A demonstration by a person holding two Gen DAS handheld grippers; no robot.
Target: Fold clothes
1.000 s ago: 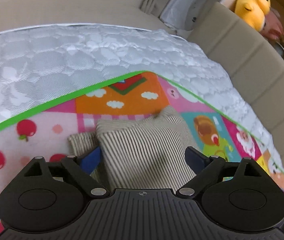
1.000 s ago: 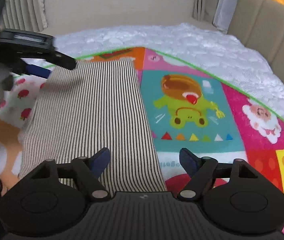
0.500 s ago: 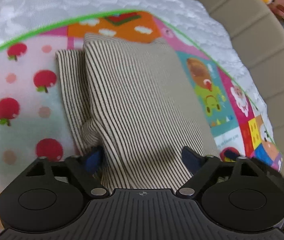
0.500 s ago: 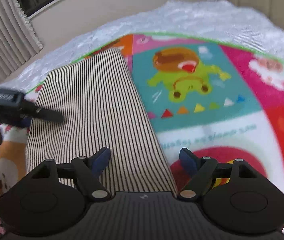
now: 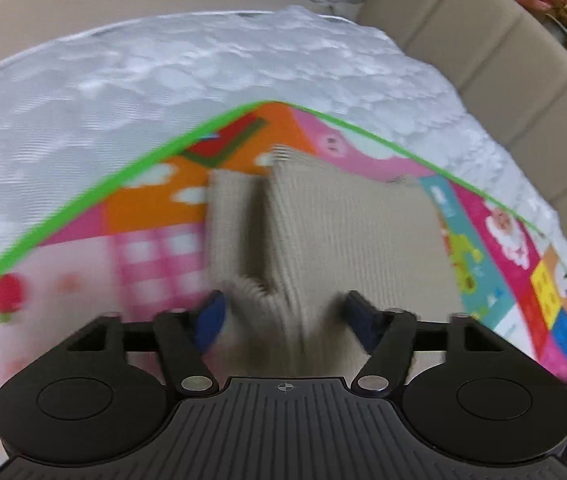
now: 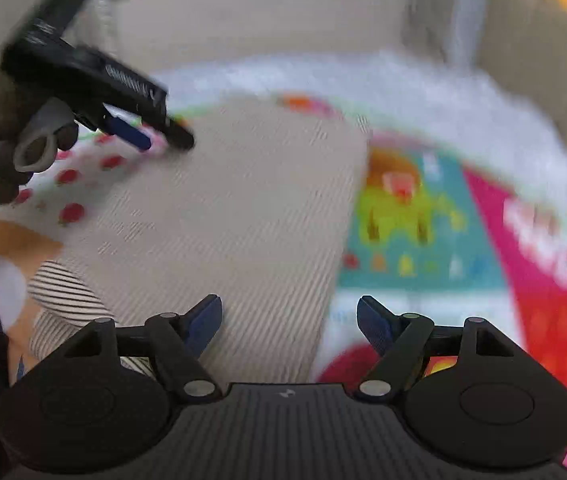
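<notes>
A white quilted mattress point(image 5: 131, 80) was recorded as the base of the scene, bordered on its right by a beige padded headboard point(image 5: 483, 60). A bright cartoon-print play mat point(image 5: 155, 248) with a green edge was laid over the mattress, with apples on its left part and a frog panel point(image 6: 399, 204) further right.

The striped garment point(image 5: 347, 232) was found lying on the mat, folded into a long, narrow shape. A second strip of the same cloth was seen along its left edge, parted from the main panel by a dark crease. In the right wrist view, a bunched striped fold was noted at the near left corner of the garment point(image 6: 243, 216).

Both frames were heavily motion-blurred.

The left gripper point(image 5: 281, 312) was recorded with its jaws spread apart; rumpled cloth of the near end lay between the blue pads. Whether the pads pressed on the cloth could not be told. The left gripper point(image 6: 83, 80) was also seen from the right, held in a hand point(image 6: 7, 136) at the garment's far left corner.

The right gripper point(image 6: 289, 316) was recorded with jaws wide apart, over the near right edge of the garment, nothing being held.
</notes>
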